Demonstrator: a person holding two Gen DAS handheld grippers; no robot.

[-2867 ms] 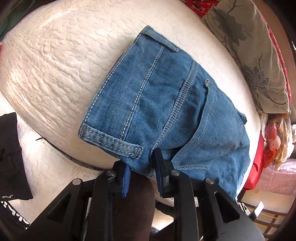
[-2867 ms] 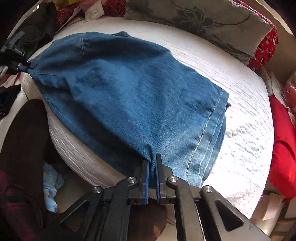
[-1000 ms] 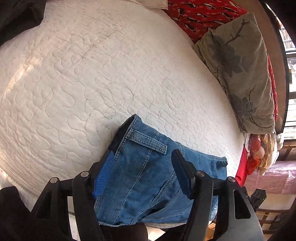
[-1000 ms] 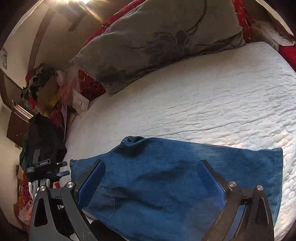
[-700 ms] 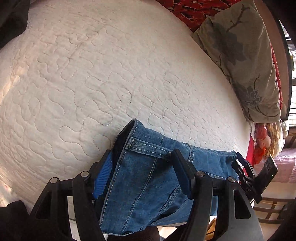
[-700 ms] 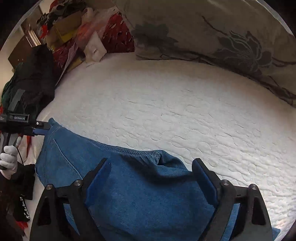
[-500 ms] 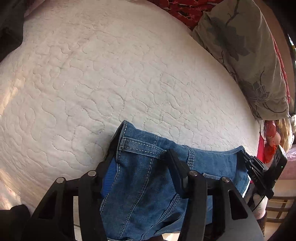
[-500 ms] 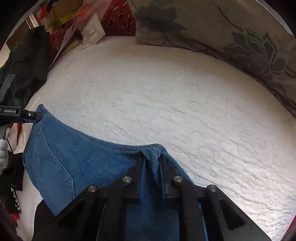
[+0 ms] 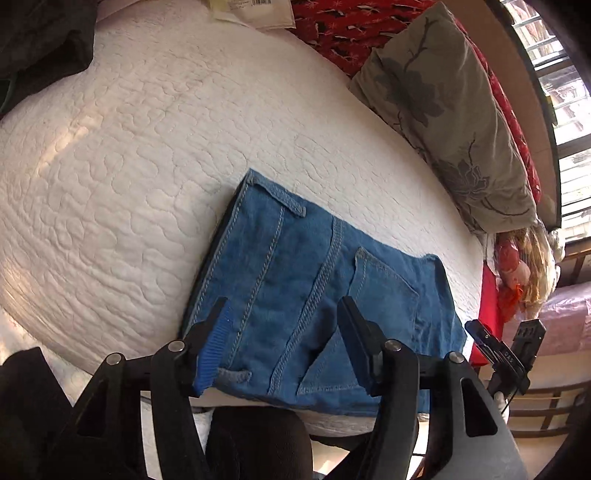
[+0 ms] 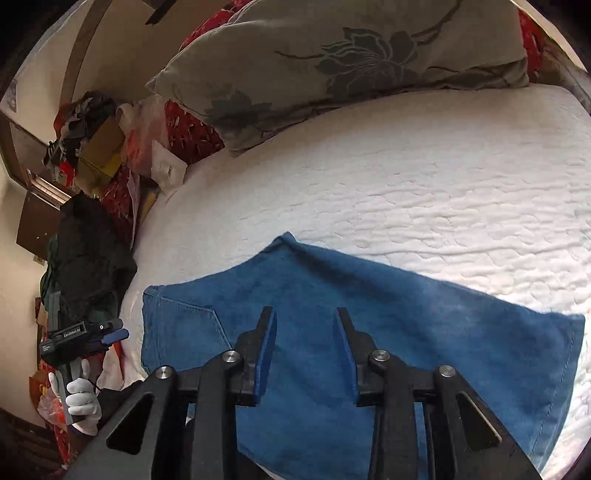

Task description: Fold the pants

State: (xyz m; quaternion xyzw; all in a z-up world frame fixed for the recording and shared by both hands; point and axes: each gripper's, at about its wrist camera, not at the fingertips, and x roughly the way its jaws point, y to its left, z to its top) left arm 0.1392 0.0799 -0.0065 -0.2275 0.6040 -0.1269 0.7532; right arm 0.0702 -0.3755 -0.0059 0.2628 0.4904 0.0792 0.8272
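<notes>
One pair of blue denim pants (image 9: 317, 295) lies folded flat near the front edge of the bed, with one belt loop at its 11 o'clock corner in the left wrist view and one back pocket toward 3 o'clock. In the right wrist view the same pants (image 10: 388, 332) spread from 9 o'clock to 3 o'clock, the hem at the right.

Two grippers are at work. The left gripper (image 9: 284, 343) hovers over the waistband end, its jaws apart and opening, the denim beneath them but not pinched. The right gripper (image 10: 304, 350) hovers over the middle of the pants, jaws apart and opening too, with cloth below and nothing clamped. Each also shows in the other's view: the right one at 4 o'clock from the left camera, the left one at 8 o'clock from the right camera, held by one white-gloved hand (image 10: 79, 402).

The surface is a white quilted mattress cover (image 9: 147, 147). One grey pillow with a dark flower print (image 10: 332, 55) lies along the far side, at 12 o'clock in the right wrist view, over a red patterned cloth (image 9: 343, 26). A dark heap of clothes (image 10: 88, 251) sits at 9 o'clock there, with boxes and bags piled behind it. One doll with long fair hair (image 9: 524, 266) hangs at 3 o'clock of the left wrist view, beside a barred window (image 9: 565, 92).
</notes>
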